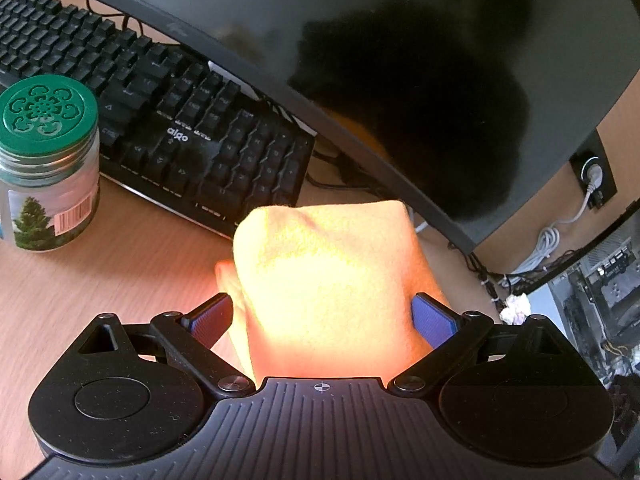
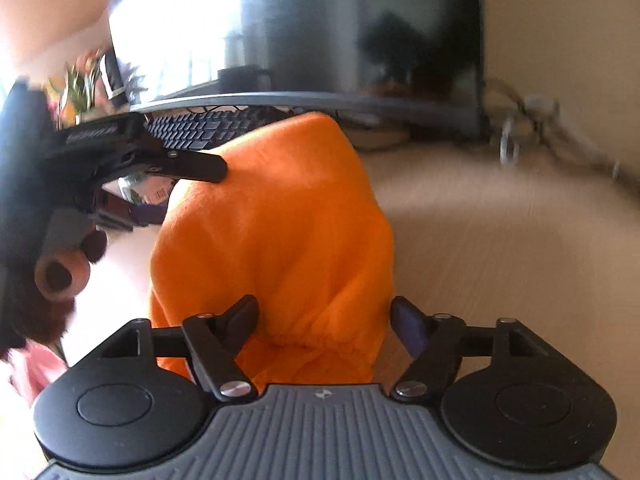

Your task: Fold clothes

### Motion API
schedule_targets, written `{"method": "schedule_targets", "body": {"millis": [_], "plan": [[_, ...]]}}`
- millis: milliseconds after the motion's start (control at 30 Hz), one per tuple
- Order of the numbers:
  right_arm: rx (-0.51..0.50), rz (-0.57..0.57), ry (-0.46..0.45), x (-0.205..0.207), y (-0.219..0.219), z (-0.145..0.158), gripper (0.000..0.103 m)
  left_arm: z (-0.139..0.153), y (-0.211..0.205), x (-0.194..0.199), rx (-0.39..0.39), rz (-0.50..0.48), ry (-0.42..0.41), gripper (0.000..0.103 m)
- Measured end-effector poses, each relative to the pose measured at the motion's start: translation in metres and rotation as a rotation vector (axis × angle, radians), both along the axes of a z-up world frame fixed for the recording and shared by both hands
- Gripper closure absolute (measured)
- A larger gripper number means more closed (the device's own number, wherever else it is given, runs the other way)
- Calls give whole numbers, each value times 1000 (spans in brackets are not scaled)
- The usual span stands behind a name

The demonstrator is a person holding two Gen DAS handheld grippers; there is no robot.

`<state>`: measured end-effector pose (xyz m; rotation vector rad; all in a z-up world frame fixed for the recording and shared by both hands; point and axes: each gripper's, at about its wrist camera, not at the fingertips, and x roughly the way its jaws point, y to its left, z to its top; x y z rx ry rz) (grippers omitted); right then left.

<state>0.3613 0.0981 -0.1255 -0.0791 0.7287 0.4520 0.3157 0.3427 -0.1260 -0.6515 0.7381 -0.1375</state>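
An orange fleece garment (image 2: pixel 276 240), bunched into a tall lump with a gathered elastic hem toward the right gripper, stands off the wooden desk (image 1: pixel 120 272) between the two grippers, in front of the black keyboard (image 1: pixel 160 120) and under the lower edge of the dark monitor (image 1: pixel 400 60).

The left gripper (image 1: pixel 322 316) has the cloth filling the whole gap between its blue pads (image 1: pixel 434 318); the fabric bulges against both, so it looks clamped on a thick fold, jaws held wide by the bulk. In the right wrist view the same tool reaches in from the left and one black finger lies across the upper shoulder of the lump.

The right gripper (image 2: pixel 324 320) stands with its jaws spread. The left finger sits against or just in front of the hem, while the right finger shows a sliver of desk between pad and cloth, so I take it as not yet gripping, with the garment between its fingers.

The lump's long axis runs away from the right gripper toward the monitor, with the hem end nearest it and the far end near the left gripper's finger. As I judge it, the coming move turns on the right gripper closing on that near hem, which lies straight ahead and slightly left of its centre line.

A green-lidded jar (image 1: pixel 48 160) stands at the desk's left side, well apart from the cloth.
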Motion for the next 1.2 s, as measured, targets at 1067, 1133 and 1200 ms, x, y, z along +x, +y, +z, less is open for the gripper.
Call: {"method": "schedule_targets", "body": {"millis": [1067, 1133, 1200], "plan": [[-203, 78, -9, -15, 84, -14, 14, -1, -54, 86, 113, -281, -48, 3], [-224, 81, -15, -12, 90, -23, 10, -3, -53, 84, 115, -293, -48, 3], [-244, 79, -18, -9, 97, -27, 5, -5, -54, 83, 123, -301, -49, 3]]}}
